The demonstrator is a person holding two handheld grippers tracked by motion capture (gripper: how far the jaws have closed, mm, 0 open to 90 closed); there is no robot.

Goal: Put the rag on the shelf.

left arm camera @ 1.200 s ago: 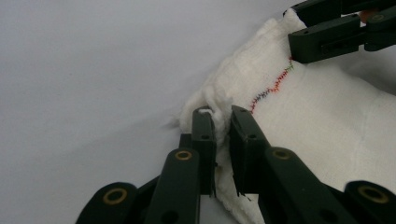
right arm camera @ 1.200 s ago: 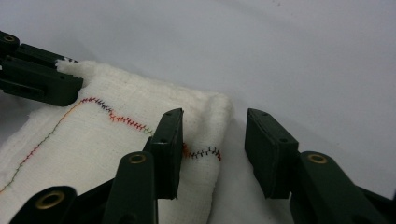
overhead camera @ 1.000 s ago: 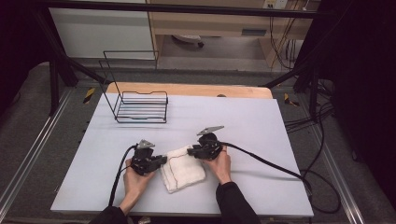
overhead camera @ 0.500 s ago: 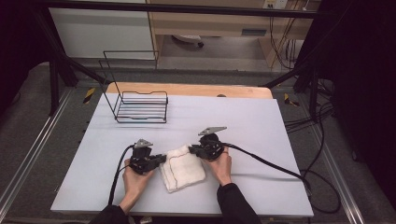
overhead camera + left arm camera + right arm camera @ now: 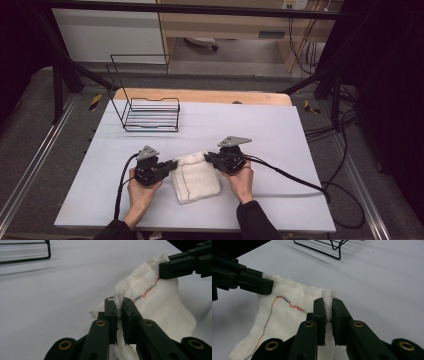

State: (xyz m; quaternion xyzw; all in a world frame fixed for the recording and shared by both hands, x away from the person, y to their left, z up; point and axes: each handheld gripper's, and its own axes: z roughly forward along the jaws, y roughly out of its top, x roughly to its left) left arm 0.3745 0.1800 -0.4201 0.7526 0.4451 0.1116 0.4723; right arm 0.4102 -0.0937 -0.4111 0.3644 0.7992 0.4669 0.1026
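Right gripper view: unlabelled towel [image 5: 287, 322].

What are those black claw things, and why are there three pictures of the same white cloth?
Those claws are grippers, tools a person holds, one in each hand. The high view looks down from above on the white table. There you see the left gripper and the right gripper, each pinching a far corner of a white cloth with a colourful stitched line. The other two pictures come from small cameras riding on the grippers. In the left gripper view, that gripper is shut on the cloth; the right gripper view shows the same for its gripper. A black wire rack stands farther back, nothing in it.
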